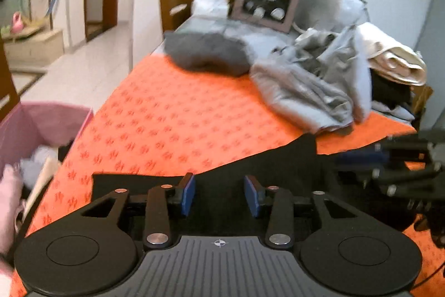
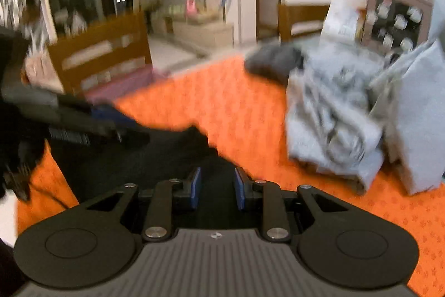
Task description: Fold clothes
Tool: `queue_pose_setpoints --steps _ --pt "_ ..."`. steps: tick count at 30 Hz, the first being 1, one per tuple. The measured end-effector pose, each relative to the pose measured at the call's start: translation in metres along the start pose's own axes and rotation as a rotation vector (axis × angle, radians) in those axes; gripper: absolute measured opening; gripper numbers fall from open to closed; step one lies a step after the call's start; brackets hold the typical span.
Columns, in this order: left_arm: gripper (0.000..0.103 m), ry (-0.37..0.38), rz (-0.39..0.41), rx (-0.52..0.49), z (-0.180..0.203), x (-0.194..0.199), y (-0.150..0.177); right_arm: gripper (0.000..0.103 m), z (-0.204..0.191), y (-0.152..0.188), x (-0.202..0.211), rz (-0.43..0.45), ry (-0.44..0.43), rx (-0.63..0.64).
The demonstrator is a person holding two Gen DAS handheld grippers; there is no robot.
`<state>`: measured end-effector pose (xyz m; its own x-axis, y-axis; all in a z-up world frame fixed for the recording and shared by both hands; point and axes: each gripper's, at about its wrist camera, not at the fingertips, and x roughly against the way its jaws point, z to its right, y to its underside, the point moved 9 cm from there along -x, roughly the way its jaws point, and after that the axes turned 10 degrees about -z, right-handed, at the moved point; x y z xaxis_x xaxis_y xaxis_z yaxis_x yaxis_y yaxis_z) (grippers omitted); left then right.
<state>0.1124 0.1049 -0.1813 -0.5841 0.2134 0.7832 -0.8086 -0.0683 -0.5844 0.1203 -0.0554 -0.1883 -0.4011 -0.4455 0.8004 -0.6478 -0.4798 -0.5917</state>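
A black garment (image 1: 267,166) lies spread on the orange worktop (image 1: 172,113), at its near edge, and both tongs hang just over it. The left tongs (image 1: 219,195) stand fairly wide with nothing between the blue pads (image 1: 187,194); the right tongs (image 2: 217,187) are a little narrower and also hold nothing. Beyond the black garment a crumpled grey pile (image 1: 308,85) sits toward the far right of the worktop, with a dark grey bundle (image 1: 208,52) further back. A pink basket (image 1: 36,124) stands off the worktop's left side.

Whether the black piece is being laid out or is already partly folded, I cannot tell; its edge looks uneven. The risk as I see it: the two tongs are close together, so they could knock each other, or pinch the orange cloth along with the garment and drag it.
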Motion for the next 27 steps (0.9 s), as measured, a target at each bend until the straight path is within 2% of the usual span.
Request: queue_pose_setpoints --steps 4,7,11,15,18,22,27 --pt "0.048 0.017 -0.001 0.022 -0.007 -0.004 -0.002 0.037 0.009 0.003 -0.008 0.011 -0.033 -0.042" --pt "0.049 0.041 0.002 0.029 -0.008 -0.001 -0.004 0.037 0.01 0.0 -0.002 0.018 -0.048 -0.053" --pt "0.054 0.09 0.052 0.03 -0.009 0.031 -0.009 0.037 0.021 -0.005 0.034 0.092 -0.047 -0.132" --pt "0.057 0.093 0.069 0.023 -0.022 0.063 -0.002 0.037 0.031 0.001 0.081 0.157 -0.01 -0.185" --pt "0.06 0.072 0.039 0.015 -0.036 0.076 0.013 0.038 0.037 0.018 0.108 0.166 0.032 -0.223" --pt "0.065 0.045 -0.002 0.004 -0.055 0.094 0.032 0.038 0.043 0.06 0.121 0.119 0.09 -0.295" --pt "0.065 0.065 -0.081 0.012 -0.058 0.082 0.058 0.038 0.037 0.1 0.114 0.05 0.107 -0.359"
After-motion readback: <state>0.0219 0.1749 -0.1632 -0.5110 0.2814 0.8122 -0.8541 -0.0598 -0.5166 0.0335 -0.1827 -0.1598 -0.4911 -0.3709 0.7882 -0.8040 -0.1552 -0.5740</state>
